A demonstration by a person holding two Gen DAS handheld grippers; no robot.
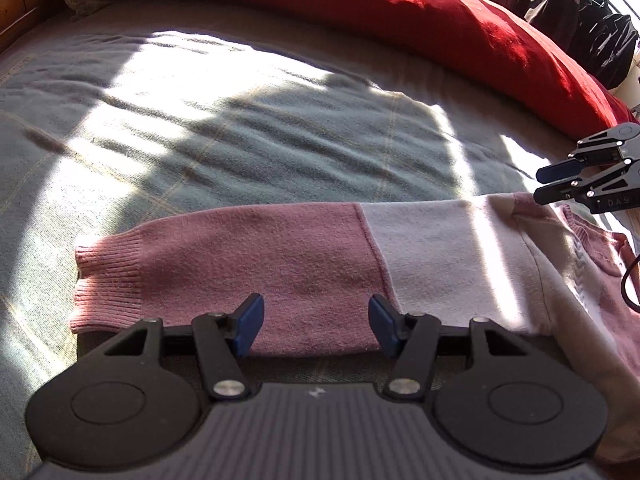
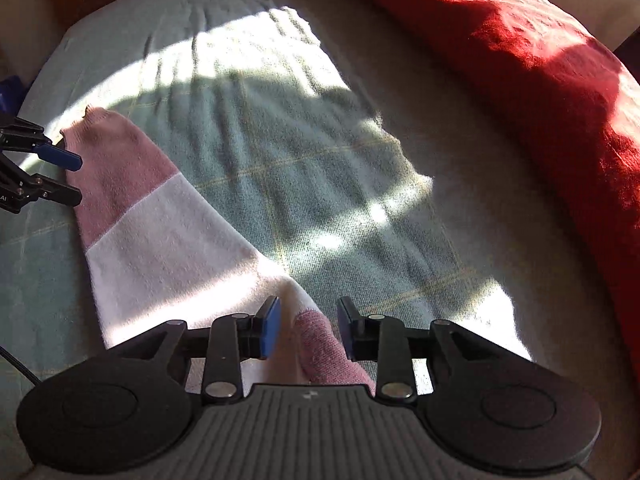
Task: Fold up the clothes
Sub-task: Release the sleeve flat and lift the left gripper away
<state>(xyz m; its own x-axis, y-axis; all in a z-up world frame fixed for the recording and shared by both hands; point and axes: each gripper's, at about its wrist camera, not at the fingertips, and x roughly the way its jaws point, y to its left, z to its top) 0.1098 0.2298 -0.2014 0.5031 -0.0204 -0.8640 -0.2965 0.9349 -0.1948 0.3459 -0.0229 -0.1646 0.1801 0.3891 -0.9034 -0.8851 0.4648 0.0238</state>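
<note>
A pink and white knit sweater lies on the bed, with one sleeve laid flat towards the left and ending in a ribbed cuff. My left gripper stands open just above the sleeve's near edge, with nothing pinched. In the right wrist view the sleeve runs off to the upper left, where the left gripper hovers by the cuff. My right gripper is open, with a raised fold of pink and white fabric between its jaws, which do not press on it. The right gripper also shows over the sweater's far shoulder.
A grey-green checked blanket covers the bed, with patches of sunlight and shadow on it. A thick red cover lies along the far side. Dark clothes hang at the back right. A black cable curls at the right edge.
</note>
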